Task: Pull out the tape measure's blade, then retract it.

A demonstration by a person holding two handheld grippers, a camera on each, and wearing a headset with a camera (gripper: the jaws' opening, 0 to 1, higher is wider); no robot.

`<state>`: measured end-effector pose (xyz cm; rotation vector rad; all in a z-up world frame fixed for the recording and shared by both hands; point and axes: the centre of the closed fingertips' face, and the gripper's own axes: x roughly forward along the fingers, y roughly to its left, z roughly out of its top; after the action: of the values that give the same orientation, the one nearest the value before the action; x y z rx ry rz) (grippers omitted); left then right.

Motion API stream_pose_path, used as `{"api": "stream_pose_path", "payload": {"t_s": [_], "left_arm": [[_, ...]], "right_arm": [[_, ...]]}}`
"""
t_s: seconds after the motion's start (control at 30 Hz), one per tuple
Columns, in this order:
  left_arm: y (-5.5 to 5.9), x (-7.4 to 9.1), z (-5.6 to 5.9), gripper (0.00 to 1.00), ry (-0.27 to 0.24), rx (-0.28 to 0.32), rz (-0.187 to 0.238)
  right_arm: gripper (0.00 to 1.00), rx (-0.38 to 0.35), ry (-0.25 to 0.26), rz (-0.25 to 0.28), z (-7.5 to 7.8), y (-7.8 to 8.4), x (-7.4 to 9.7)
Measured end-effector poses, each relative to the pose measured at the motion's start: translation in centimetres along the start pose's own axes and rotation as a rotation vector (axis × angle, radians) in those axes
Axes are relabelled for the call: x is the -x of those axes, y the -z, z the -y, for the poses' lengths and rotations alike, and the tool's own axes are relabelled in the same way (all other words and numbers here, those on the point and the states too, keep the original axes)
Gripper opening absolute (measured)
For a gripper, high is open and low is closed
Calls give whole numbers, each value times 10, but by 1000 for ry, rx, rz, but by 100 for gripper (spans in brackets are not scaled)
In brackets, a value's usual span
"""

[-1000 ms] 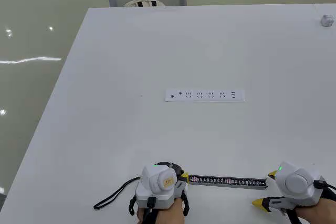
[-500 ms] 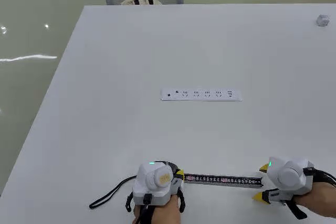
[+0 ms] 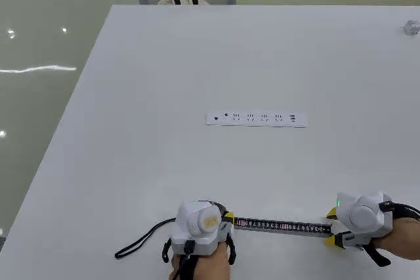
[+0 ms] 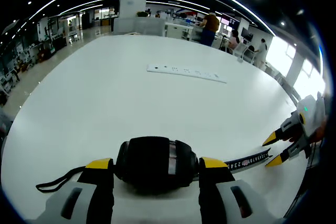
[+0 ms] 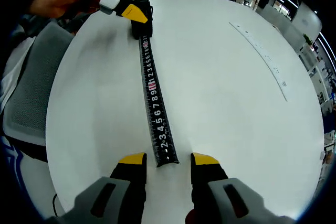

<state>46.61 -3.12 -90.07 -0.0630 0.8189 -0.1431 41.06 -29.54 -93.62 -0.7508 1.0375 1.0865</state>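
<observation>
So the left gripper (image 3: 212, 213) is clamped on the tape measure (image 3: 224, 214) at the desk's (image 3: 197, 63) near edge, blade (image 3: 282, 226) stretched flat over to the right gripper (image 3: 332, 228), power strip (image 3: 256, 119) further back.

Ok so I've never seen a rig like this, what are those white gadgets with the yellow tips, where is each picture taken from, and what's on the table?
No robot here: a person holds a two-jaw gripper with yellow tips in each hand. One picture comes from a camera on the person's head, looking down at the white table; the other two come from cameras on the grippers, looking out along the jaws. The left gripper is closed on a black tape measure, its strap trailing aside. The blade lies pulled out along the table, its end between the right gripper's open jaws, not pinched. Farther back lies a white power strip.
</observation>
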Motion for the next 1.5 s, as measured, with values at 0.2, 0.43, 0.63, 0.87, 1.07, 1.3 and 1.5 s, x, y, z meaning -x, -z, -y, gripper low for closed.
{"api": "stream_pose_path", "payload": {"t_s": [0.2,0.43,0.63,0.87,1.07,1.3,1.5], "left_arm": [[0,0,1,62,0,3,-1],[0,0,0,61,0,6,1],[-1,0,0,61,0,8,1],[0,0,1,61,-7,-1,5],[0,-1,1,61,-10,-18,3],[1,-1,1,59,-9,-26,4],[1,0,1,58,-15,-45,19]], "right_arm": [[29,39,-15,-13,2,-1,-3],[23,46,-22,-24,3,0,-1],[20,80,-37,-33,1,1,-1],[17,79,-44,-29,0,0,0],[15,87,-44,-21,0,1,-1],[15,93,-45,-17,1,1,-2],[14,124,-42,-17,-1,-1,-2]]}}
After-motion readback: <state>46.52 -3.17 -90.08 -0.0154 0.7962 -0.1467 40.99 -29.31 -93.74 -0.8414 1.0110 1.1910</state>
